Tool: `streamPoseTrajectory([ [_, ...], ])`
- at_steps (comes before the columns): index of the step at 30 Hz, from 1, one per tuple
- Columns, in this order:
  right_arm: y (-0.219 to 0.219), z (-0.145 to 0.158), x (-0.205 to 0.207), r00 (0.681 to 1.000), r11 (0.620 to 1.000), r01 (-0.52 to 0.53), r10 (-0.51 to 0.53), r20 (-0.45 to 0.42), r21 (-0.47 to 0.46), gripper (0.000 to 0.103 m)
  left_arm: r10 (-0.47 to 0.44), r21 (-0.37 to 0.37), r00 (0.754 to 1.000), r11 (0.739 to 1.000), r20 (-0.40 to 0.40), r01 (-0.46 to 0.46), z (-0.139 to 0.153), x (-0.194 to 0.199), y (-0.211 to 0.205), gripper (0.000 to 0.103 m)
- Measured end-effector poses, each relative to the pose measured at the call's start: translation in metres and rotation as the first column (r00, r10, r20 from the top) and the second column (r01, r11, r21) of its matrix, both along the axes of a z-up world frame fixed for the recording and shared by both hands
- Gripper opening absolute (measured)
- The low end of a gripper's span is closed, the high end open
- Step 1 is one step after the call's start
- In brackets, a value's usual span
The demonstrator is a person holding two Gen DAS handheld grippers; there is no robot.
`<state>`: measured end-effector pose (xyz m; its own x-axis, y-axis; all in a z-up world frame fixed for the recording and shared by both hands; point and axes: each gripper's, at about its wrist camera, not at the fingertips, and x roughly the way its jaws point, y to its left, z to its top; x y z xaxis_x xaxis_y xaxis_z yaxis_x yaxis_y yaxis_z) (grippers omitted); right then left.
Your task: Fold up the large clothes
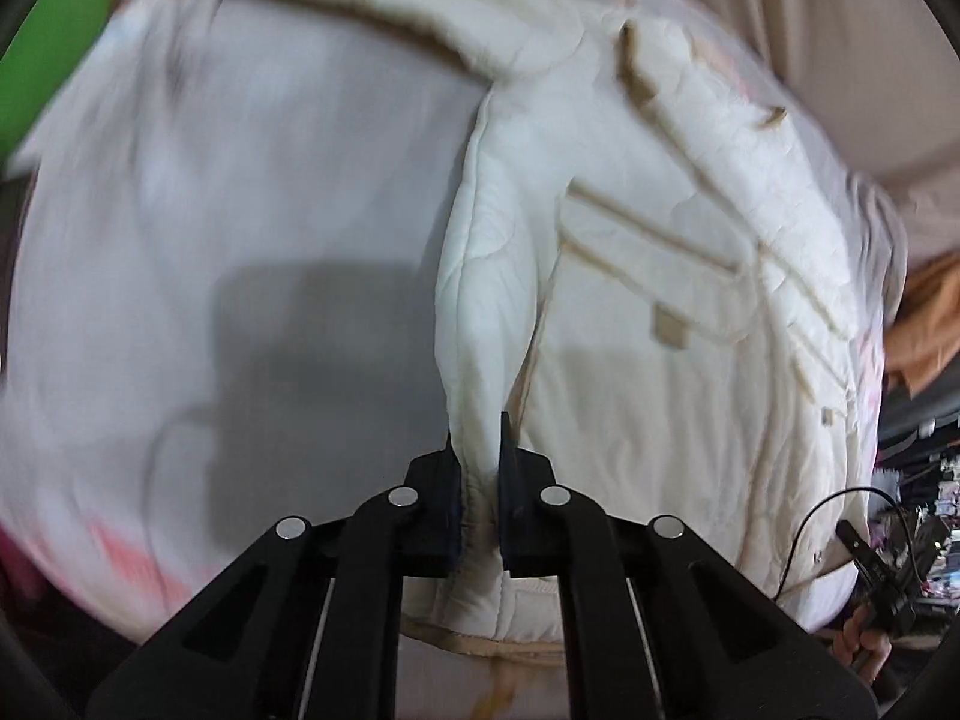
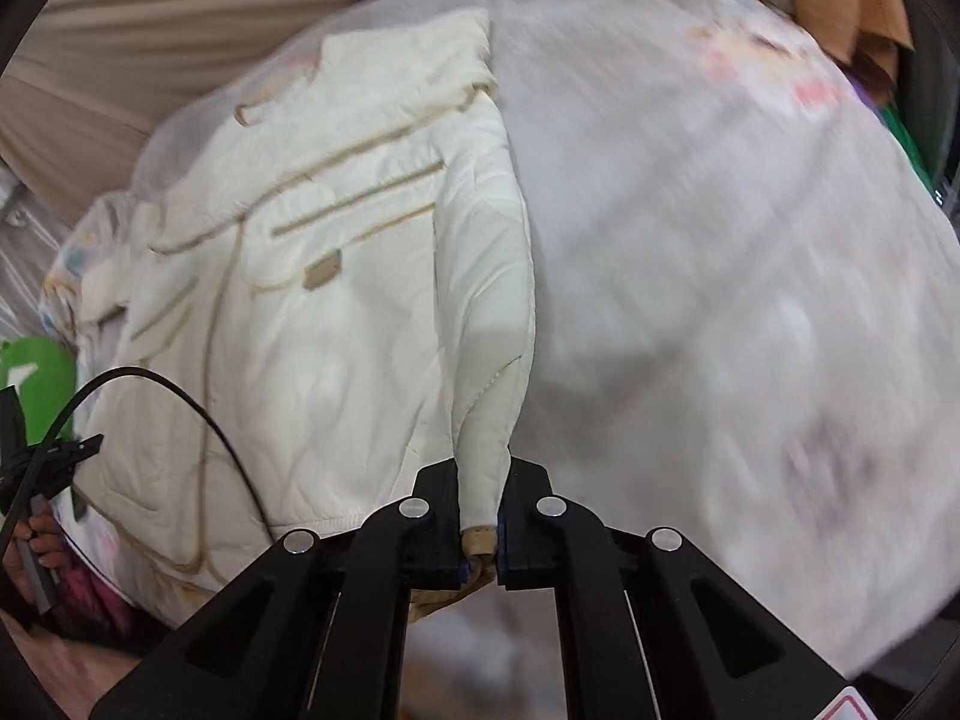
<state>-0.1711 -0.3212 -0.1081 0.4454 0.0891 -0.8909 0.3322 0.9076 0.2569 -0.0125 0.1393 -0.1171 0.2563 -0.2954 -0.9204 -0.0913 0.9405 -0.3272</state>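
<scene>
A cream quilted jacket (image 1: 660, 312) with tan piping is seen spread over a pale sheet (image 1: 240, 240) that covers the work surface, and it is gripped at two places along one raised edge. The left gripper (image 1: 480, 468) is pressed together on a thick padded fold of the jacket, which rises as a ridge straight away from the fingertips; the bulk of the garment, with its flap pocket (image 1: 654, 276), lies to the right of that ridge in the left wrist view. The right gripper (image 2: 480, 516) is likewise clamped on the jacket (image 2: 312, 324), here on a narrower tan-trimmed end that may be a cuff or hem corner, and in the right wrist view the body of the garment lies to the left of the pinched ridge, with bare sheet (image 2: 720, 270) on the right. The held edge is thus judged to run between the two tongs, with the jacket's body on one side of that line and open sheet on the other. The coming fold is judged to turn on this: both ends being equally held, the edge would be carried together across the line, over the body. The blur makes finer judgement of the lift impossible.
</scene>
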Motion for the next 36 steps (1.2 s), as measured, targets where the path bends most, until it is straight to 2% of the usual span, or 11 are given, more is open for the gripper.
streamPoseTrajectory([
  [4, -0.001, -0.024, -0.042, 0.992, 1.000, 0.001, -0.001, -0.127, -0.002, 0.008, 0.040, -0.018, 0.998, 0.999, -0.045, -0.041, -0.013, -0.042, 0.003, 0.013],
  [7, -0.007, -0.013, -0.043, 0.989, 0.998, 0.047, -0.051, -0.139, -0.029, 0.019, 0.133, -0.092, 0.991, 0.987, -0.018, -0.134, 0.008, -0.034, 0.023, 0.015],
  [9, -0.011, 0.018, -0.033, 0.991, 0.985, 0.105, -0.115, -0.066, -0.134, 0.023, 0.190, -0.118, 0.979, 0.976, 0.066, -0.182, 0.037, -0.018, 0.042, 0.017],
  [11, -0.013, 0.049, -0.020, 0.988, 0.969, 0.154, -0.149, 0.040, -0.195, 0.025, 0.232, -0.117, 0.962, 0.969, 0.146, -0.216, 0.062, 0.005, 0.062, 0.037],
  [13, -0.006, 0.077, 0.001, 0.979, 0.962, 0.167, -0.137, 0.148, -0.217, 0.027, 0.303, -0.120, 0.925, 0.952, 0.229, -0.282, 0.084, 0.039, 0.095, 0.047],
  [17, 0.049, 0.108, 0.073, 0.962, 0.983, 0.050, 0.000, 0.272, -0.178, 0.027, 0.423, -0.115, 0.848, 0.906, 0.320, -0.408, 0.099, 0.116, 0.154, 0.048],
  [22, 0.131, 0.094, 0.151, 0.948, 0.984, -0.125, 0.157, 0.277, -0.129, 0.029, 0.593, -0.166, 0.756, 0.805, 0.277, -0.570, 0.070, 0.211, 0.226, 0.052],
  [25, 0.177, 0.071, 0.187, 0.946, 0.974, -0.185, 0.212, 0.244, -0.129, 0.029, 0.639, -0.161, 0.737, 0.769, 0.221, -0.618, 0.038, 0.245, 0.254, 0.052],
  [28, 0.202, 0.047, 0.220, 0.952, 0.971, -0.221, 0.235, 0.194, -0.093, 0.027, 0.664, -0.183, 0.730, 0.747, 0.162, -0.639, 0.013, 0.267, 0.269, 0.046],
  [32, 0.231, 0.024, 0.252, 0.953, 0.964, -0.249, 0.260, 0.154, -0.089, 0.023, 0.633, -0.227, 0.758, 0.770, 0.155, -0.596, 0.006, 0.282, 0.273, 0.007],
  [36, 0.246, -0.006, 0.286, 0.955, 0.956, -0.277, 0.285, 0.079, -0.095, 0.017, 0.593, -0.286, 0.759, 0.802, 0.269, -0.525, 0.044, 0.274, 0.264, 0.004],
])
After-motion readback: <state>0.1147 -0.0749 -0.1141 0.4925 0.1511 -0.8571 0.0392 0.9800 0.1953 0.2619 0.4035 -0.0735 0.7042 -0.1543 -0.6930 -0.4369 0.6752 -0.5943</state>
